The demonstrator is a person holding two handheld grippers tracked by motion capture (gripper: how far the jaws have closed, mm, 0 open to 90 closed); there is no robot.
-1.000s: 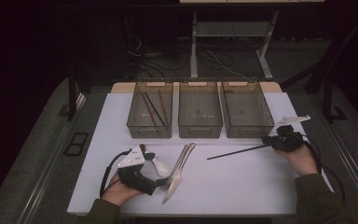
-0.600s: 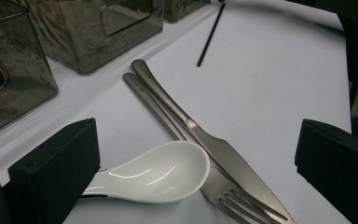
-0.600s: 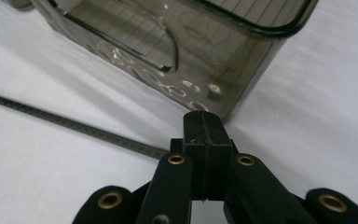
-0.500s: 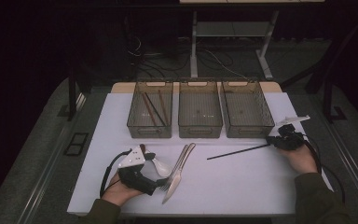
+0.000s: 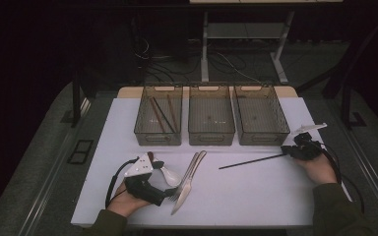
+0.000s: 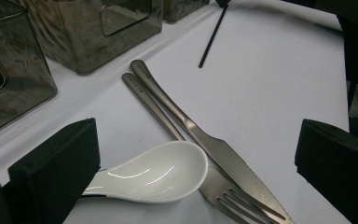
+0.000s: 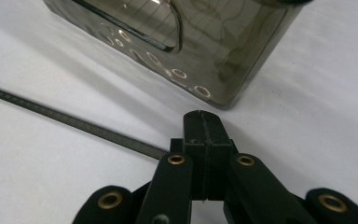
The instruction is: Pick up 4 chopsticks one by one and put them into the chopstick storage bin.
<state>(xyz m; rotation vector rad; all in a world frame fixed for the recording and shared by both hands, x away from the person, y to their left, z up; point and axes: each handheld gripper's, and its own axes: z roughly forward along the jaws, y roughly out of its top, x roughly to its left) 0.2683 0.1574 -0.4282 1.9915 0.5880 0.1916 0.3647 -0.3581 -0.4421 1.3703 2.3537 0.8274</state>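
right gripper (image 5: pixel 289 152): jaws pressed together, pinching one end of the black chopstick (image 5: pixel 250 161), near the table's right edge
black chopstick: slants toward mid-table, just in front of the right bin (image 5: pixel 260 116)
left gripper (image 5: pixel 163 183): jaws spread wide, near the front-left corner
white spoon (image 6: pixel 154 171): lies between the left jaws, handle by one pad, not pinched
knife (image 6: pixel 200 136), fork (image 6: pixel 182 150): side by side, touching the spoon's bowl
left bin (image 5: pixel 158 116): holds brown chopsticks
table (image 5: pixel 256 191): white
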